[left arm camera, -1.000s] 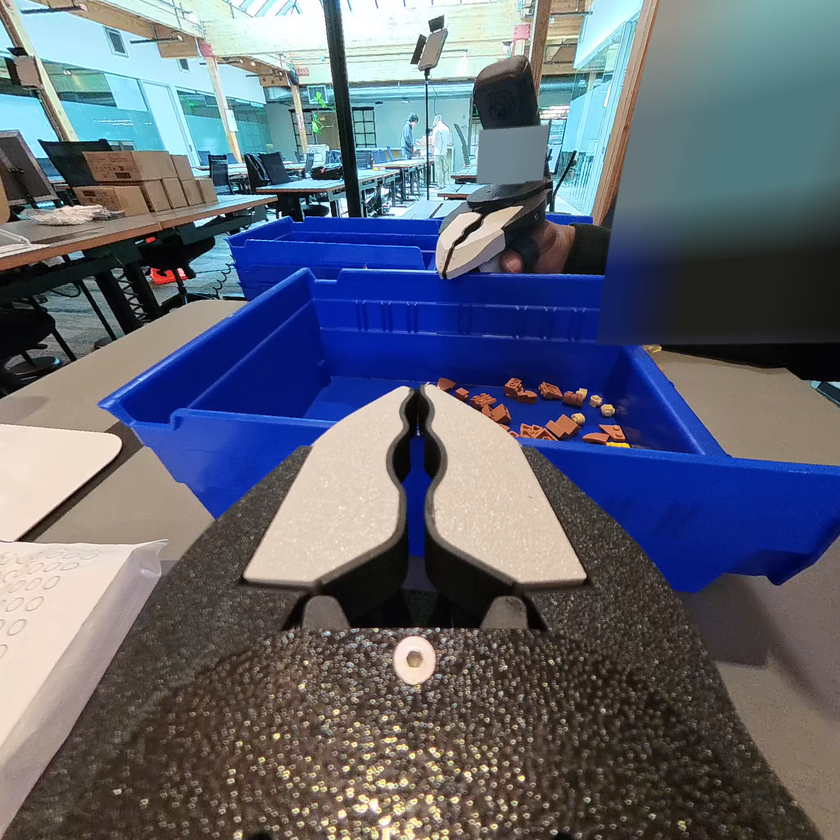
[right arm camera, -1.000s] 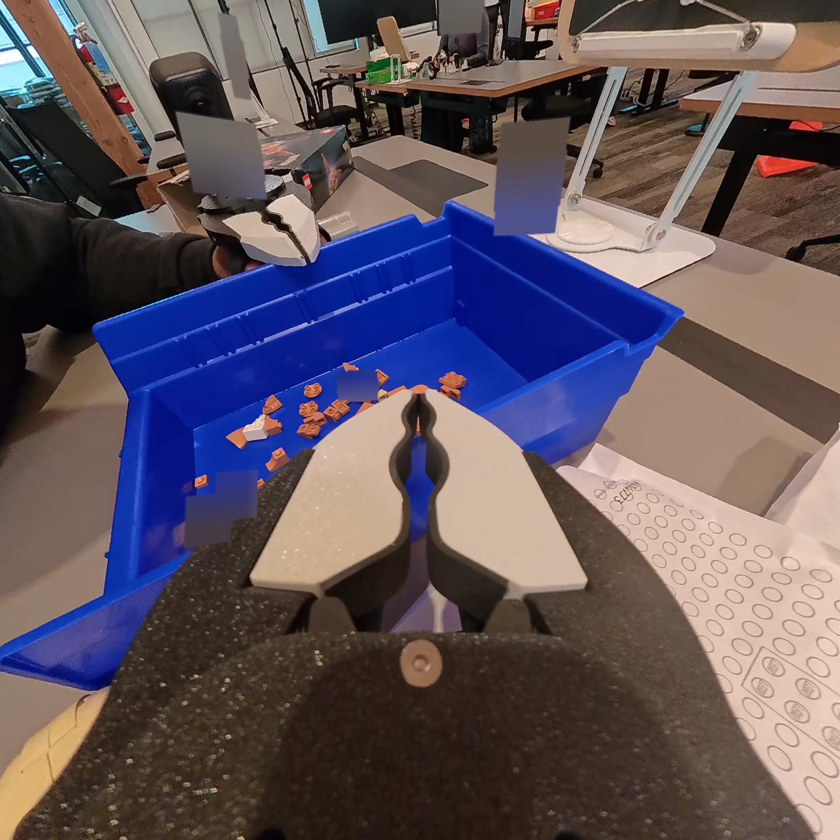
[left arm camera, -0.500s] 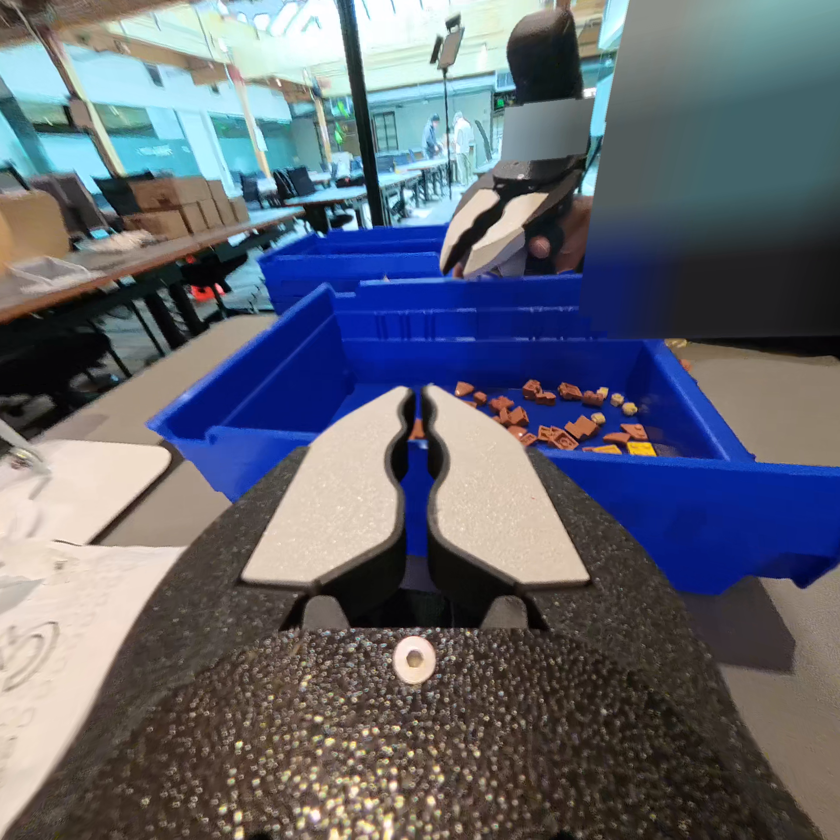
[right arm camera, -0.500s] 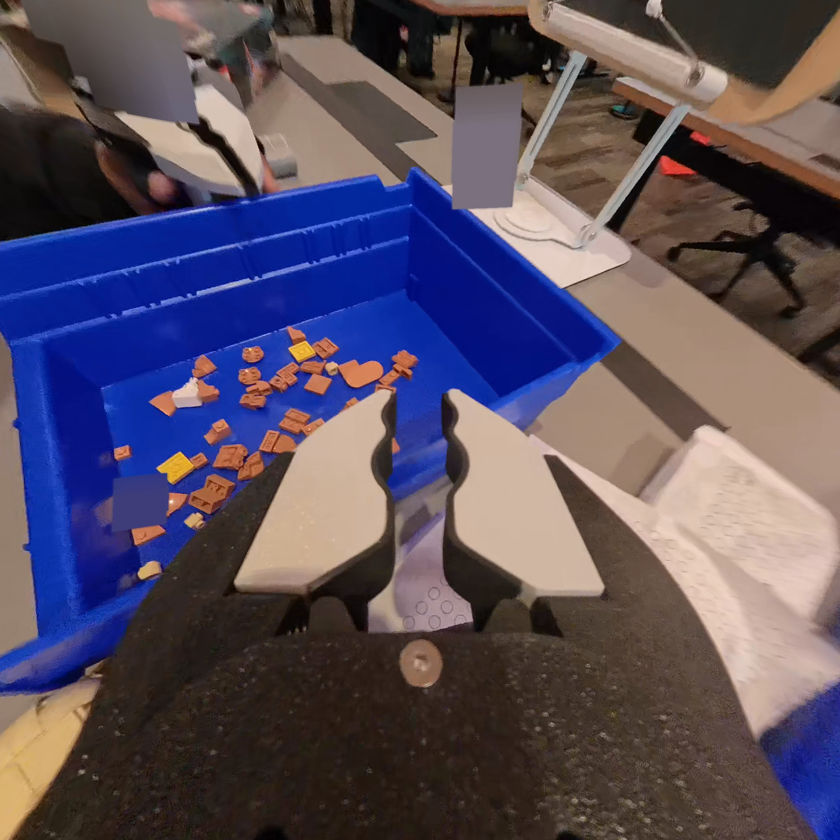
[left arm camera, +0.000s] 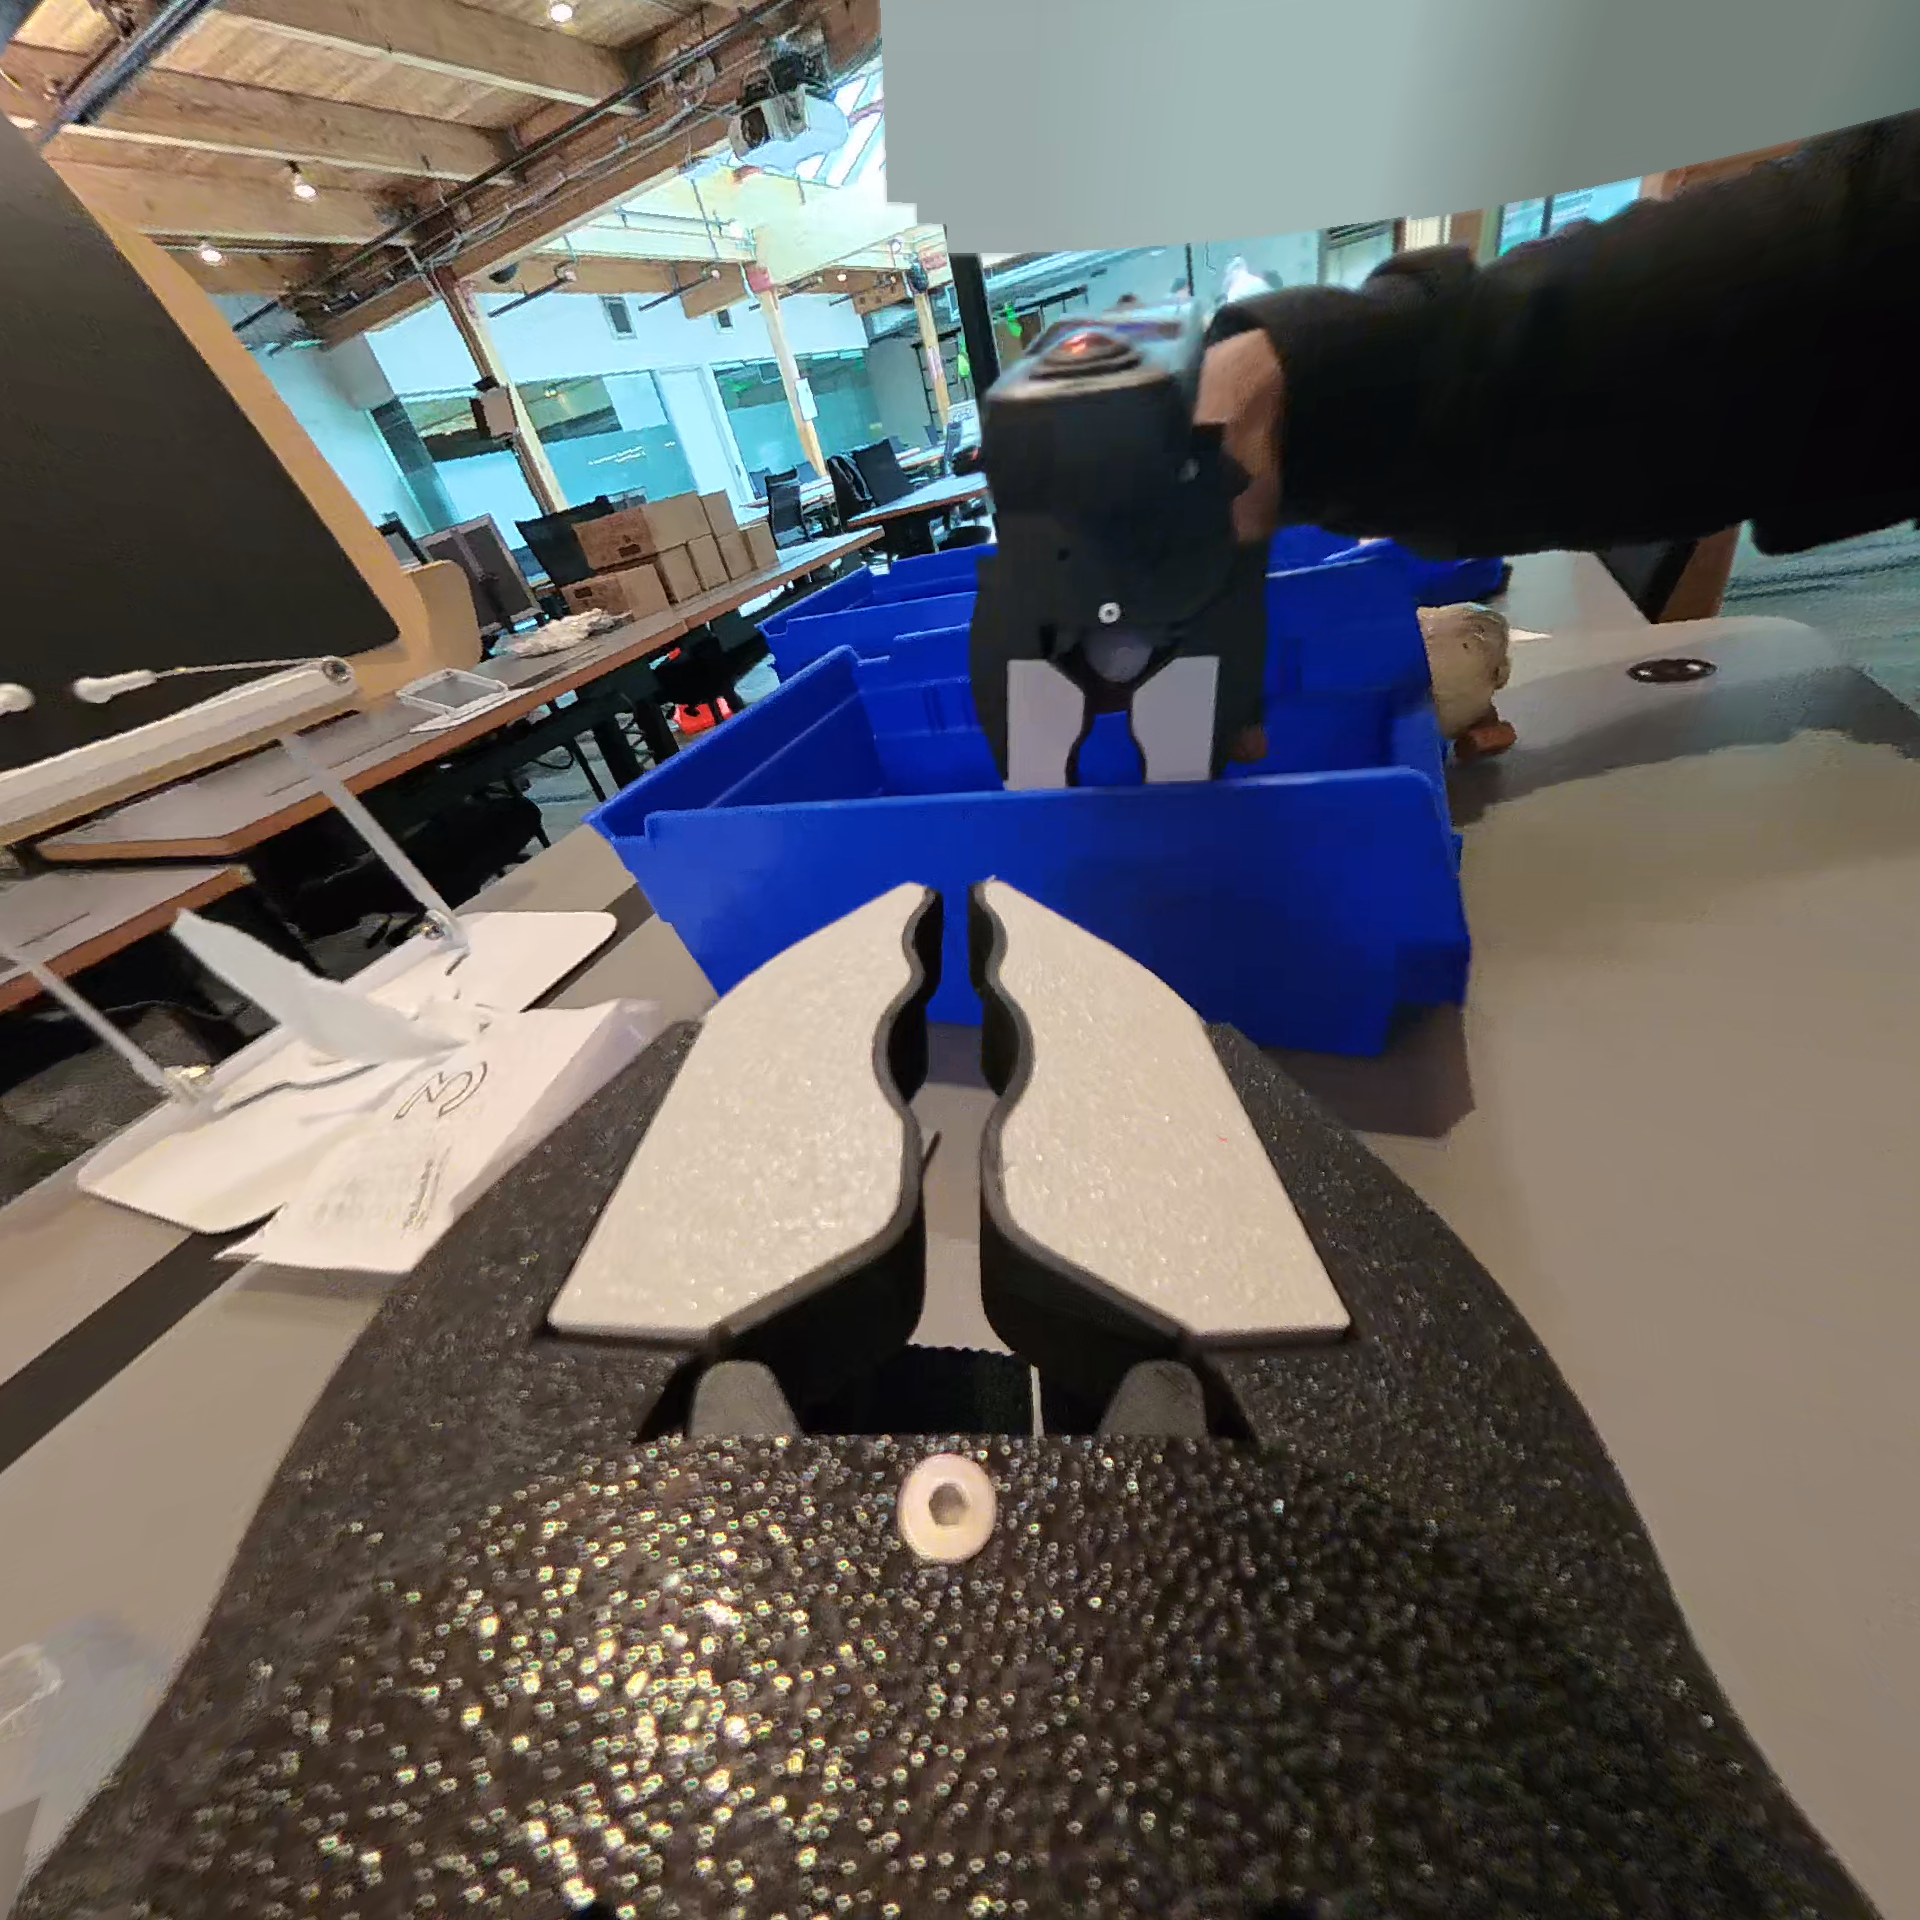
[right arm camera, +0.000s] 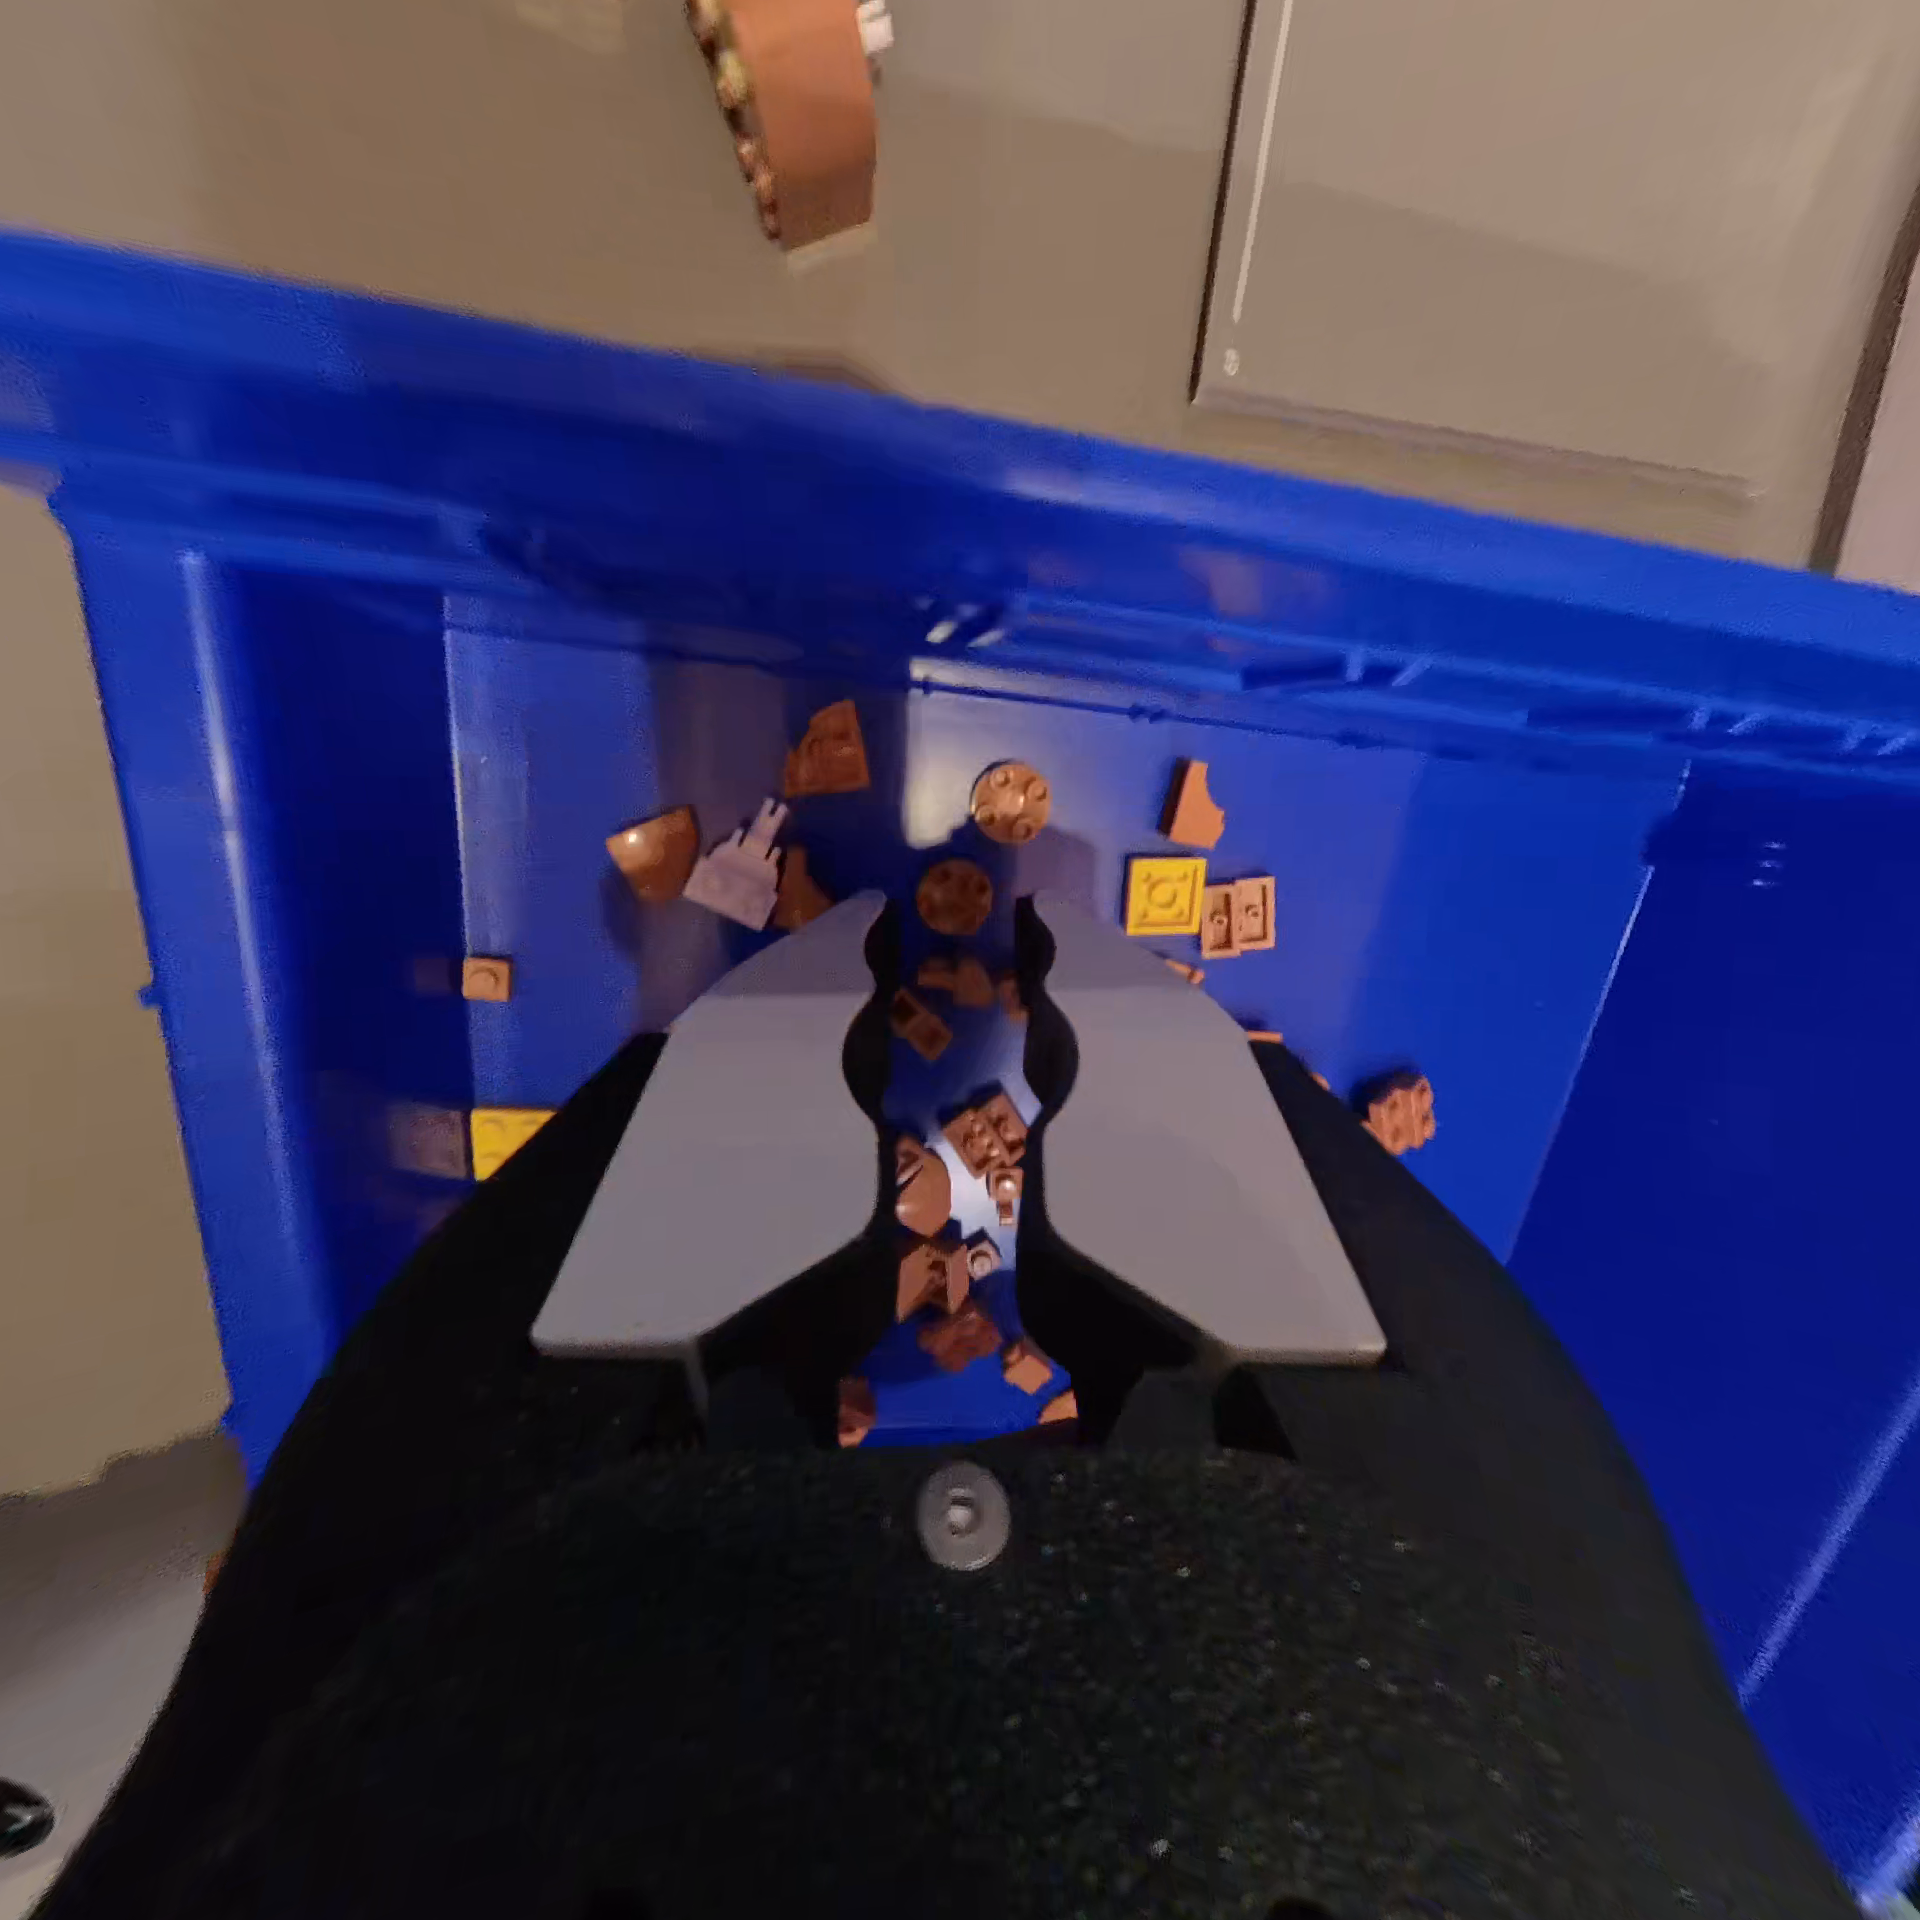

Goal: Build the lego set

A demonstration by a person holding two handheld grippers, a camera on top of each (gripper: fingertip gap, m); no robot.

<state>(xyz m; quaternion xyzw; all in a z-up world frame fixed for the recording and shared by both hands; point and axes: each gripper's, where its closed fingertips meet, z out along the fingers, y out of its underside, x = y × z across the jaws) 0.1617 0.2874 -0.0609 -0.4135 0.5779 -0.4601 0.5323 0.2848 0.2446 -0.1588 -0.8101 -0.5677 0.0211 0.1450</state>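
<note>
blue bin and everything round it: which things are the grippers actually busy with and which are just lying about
Busy with:
- right gripper, open, reaching down into the blue bin
- small brown bricks under its fingers
- round brown piece at its fingertips

Lying about:
- left gripper, nothing in it, outside the bin
- white paper sheets
- lamp base
- yellow tile

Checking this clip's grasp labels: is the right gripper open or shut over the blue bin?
Open. The right gripper fingers stand apart, nothing gripped; brown bricks on the blue bin floor show through the gap.
</note>
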